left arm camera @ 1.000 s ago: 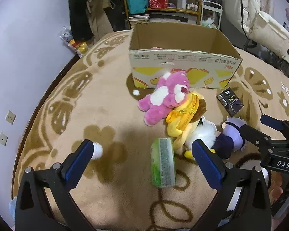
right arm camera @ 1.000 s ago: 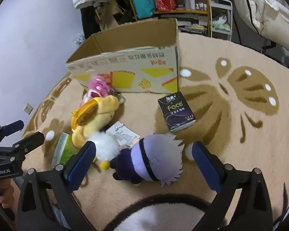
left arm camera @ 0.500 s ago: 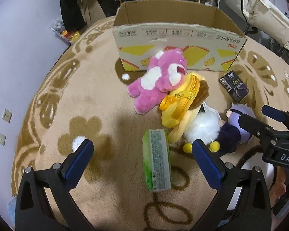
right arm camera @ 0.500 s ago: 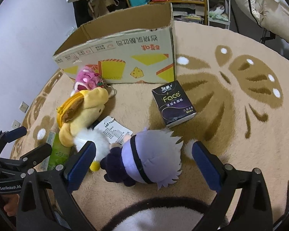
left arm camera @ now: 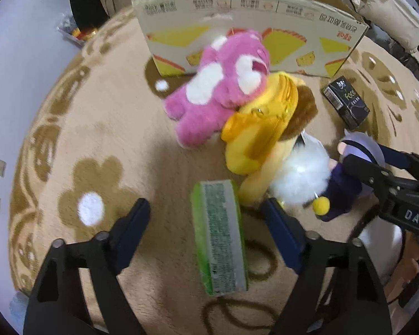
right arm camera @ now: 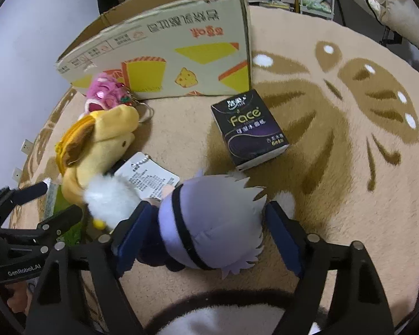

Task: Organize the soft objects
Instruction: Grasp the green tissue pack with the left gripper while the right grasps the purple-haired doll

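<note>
Both tongs stand apart and have just been closing, each over its own target. Left gripper [left arm camera: 206,230] straddles the green pack [left arm camera: 219,237], which lies on the rug [left arm camera: 111,128] near the camera, with clear gaps between its sides and the blue pads, so nothing is clamped. Right gripper [right arm camera: 206,230] straddles the doll [right arm camera: 209,223], whose grey-haired head fills most of the gap; whether the pads already press on it is hard to tell, and it looks not quite gripped. Beyond lie the pink bear [left arm camera: 220,89] and the yellow plush [left arm camera: 262,136], piled together in front of the box [left arm camera: 248,25], with a black pack [right arm camera: 251,128] to the right. This looks like the grasping step of a two-handed pickup. Next, each pair likely needs to close until the soft thing gives slightly, then lift and carry toward the open box at the far side.
</note>
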### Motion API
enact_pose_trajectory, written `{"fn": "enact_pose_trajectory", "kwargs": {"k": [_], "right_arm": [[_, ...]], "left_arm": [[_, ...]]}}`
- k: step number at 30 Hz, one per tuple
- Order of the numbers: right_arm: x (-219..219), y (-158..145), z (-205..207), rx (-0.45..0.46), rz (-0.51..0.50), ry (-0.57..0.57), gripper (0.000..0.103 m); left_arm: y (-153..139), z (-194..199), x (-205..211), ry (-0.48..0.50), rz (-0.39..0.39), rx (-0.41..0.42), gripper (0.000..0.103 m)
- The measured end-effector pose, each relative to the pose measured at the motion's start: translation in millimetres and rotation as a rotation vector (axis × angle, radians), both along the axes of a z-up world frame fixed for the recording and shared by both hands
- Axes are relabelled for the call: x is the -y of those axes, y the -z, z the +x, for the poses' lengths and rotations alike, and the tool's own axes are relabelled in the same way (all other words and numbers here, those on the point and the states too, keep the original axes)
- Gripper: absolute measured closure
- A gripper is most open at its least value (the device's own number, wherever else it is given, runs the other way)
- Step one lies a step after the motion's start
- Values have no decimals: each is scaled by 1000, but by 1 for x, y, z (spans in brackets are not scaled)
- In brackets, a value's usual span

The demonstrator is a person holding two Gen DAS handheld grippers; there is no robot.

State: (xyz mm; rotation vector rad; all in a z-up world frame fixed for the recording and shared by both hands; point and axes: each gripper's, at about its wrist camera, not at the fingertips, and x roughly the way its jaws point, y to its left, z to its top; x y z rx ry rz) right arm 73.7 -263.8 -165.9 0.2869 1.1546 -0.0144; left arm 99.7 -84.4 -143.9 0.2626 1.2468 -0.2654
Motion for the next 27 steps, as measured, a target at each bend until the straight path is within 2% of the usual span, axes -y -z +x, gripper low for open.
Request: {"fn": "enact_pose_trajectory", "kwargs": {"k": [2, 3, 5, 7, 12, 14, 19, 23, 27], "right_arm": [[1, 3, 1, -5, 28, -6, 29], [1, 3, 3, -5, 37, -10, 30], [0, 5, 4, -6, 39, -16, 31], [0, 7, 5, -7, 40, -19, 32], [1, 7, 5, 2, 46, -20, 35], [-2, 0, 2, 42, 25, -26, 35], [-9, -23, -6, 144, -4, -40, 35], [-11, -36, -10, 190, -18, -47, 35], [-1, -45, -15, 207, 57, -32, 35]], "left_arm": [[3, 1, -1, -3, -6, -17, 41], [4, 1, -1, -5, -10, -25, 44], [7, 2, -5, -14, -21, -39, 62], [10, 3, -7, -20, -31, -60, 73], [10, 2, -14, -42, -44, -45, 75], [5, 0, -18, -47, -39, -16, 75], [-13, -5, -24, -70, -27, 81, 75], [-33, -8, -28, -80, -30, 161, 75], [-58, -9, -29, -69, -27, 264, 75]]}}
